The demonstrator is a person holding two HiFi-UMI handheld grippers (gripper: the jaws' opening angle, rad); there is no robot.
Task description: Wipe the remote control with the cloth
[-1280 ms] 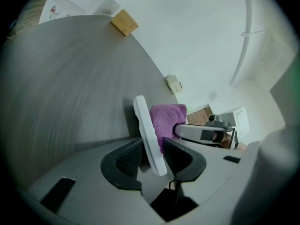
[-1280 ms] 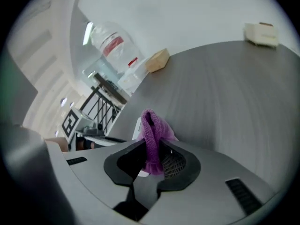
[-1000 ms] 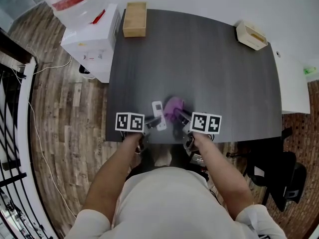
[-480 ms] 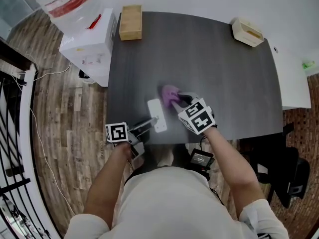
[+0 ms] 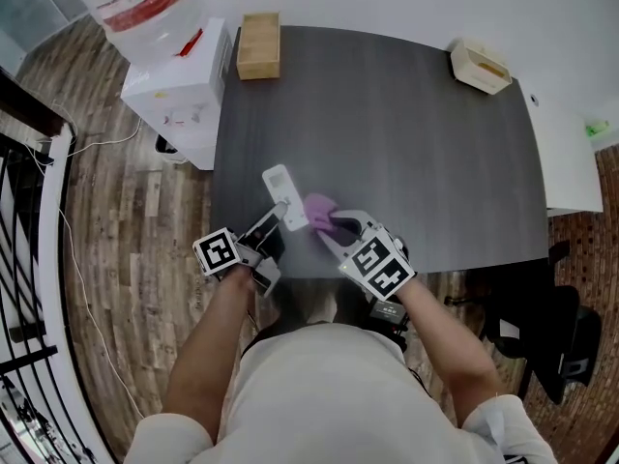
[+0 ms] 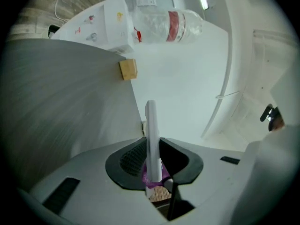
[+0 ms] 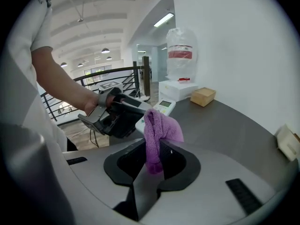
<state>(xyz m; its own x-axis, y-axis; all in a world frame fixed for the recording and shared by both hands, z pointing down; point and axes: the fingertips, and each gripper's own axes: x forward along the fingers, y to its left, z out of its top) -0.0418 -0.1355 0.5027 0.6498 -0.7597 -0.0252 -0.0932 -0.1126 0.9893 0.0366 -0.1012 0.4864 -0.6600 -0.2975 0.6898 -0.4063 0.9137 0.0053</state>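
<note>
Our left tongs (image 6: 152,168) were shut on the near end of the remote control (image 6: 152,135), pointing it toward eleven o'clock over the surface (image 5: 416,133). Our right tongs (image 7: 153,159) pinched the cloth (image 7: 160,124) at its four o'clock. We judged wiping about to begin: next, press the cloth along its face.

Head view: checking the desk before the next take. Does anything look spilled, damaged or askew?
Nothing looks spilled or damaged. Only the pale tray at the far right corner of the table sits skewed to the edges; the wooden box at the far left sits square.
</note>
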